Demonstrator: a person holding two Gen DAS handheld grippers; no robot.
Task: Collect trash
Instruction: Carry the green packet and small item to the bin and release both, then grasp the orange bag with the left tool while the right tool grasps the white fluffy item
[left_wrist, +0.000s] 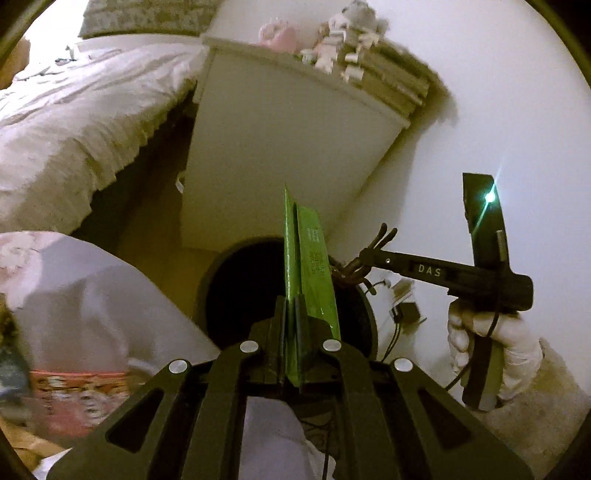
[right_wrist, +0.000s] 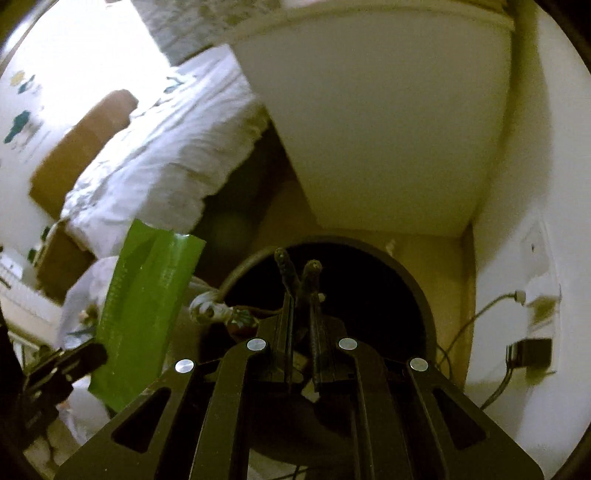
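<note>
Green foil wrapper (left_wrist: 312, 258) sat clamped in my left gripper (left_wrist: 291, 314) above the round black bin (left_wrist: 236, 288). My right gripper (right_wrist: 301, 295) held thin dark twig-like stems (right_wrist: 299, 273) over that bin, beside the white cabinet (right_wrist: 388, 129).

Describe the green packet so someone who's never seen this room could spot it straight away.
Find the white cabinet beside the bed; a round black bin sits on the floor before it. Over the bin, the left tool pinches a flat green packet, the only bright green thing here.
</note>
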